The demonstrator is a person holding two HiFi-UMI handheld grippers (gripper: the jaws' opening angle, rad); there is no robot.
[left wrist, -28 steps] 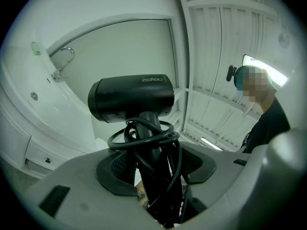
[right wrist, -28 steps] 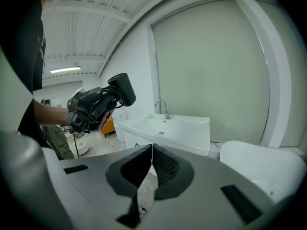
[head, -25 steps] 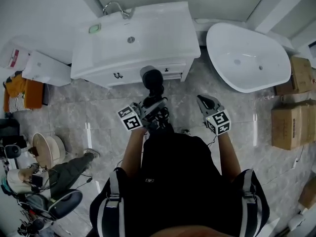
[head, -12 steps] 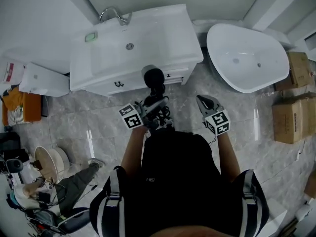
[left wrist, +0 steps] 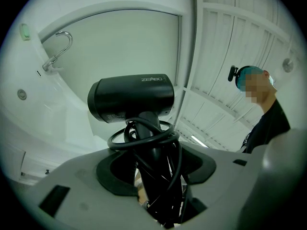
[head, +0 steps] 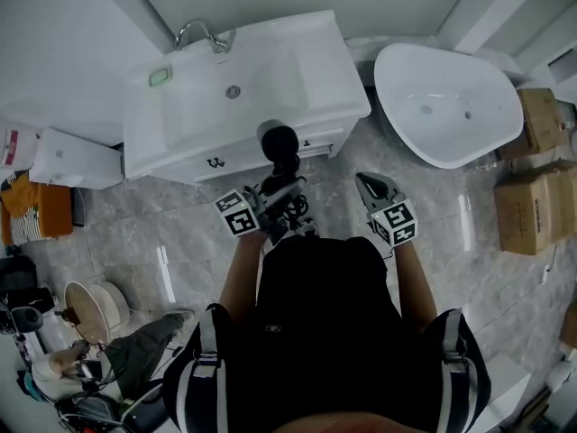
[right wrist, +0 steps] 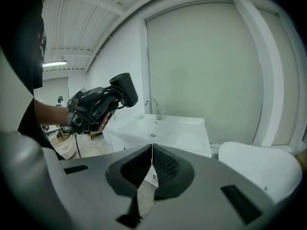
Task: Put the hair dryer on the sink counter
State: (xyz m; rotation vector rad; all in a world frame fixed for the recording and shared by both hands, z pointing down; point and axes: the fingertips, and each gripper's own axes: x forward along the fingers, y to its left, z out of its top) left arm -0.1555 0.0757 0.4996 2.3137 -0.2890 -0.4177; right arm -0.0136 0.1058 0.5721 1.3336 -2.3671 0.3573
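A black hair dryer [head: 278, 142] stands upright in front of the white sink counter [head: 315, 70], below the counter's front edge in the head view. My left gripper [head: 275, 201] is shut on its handle, and the black cord [left wrist: 144, 135] is coiled round that handle. In the left gripper view the dryer's barrel [left wrist: 132, 97] lies crosswise above my gripper [left wrist: 153, 176]. My right gripper [head: 374, 188] hangs to the right, shut with nothing in it [right wrist: 151, 150]. In the right gripper view the dryer [right wrist: 124, 90] is seen left of the counter [right wrist: 187, 133].
The counter has a basin [head: 230, 93], a faucet [head: 198, 32] and a green item [head: 160, 76] at its back left. A white bathtub [head: 446, 102] stands on the right, with cardboard boxes [head: 532, 206] beyond it. A white box [head: 68, 156] and clutter [head: 90, 305] lie on the left.
Both grippers keep their pose and the left one still holds the dryer. The floor clutter on the left has slid down the head view as the person moves.
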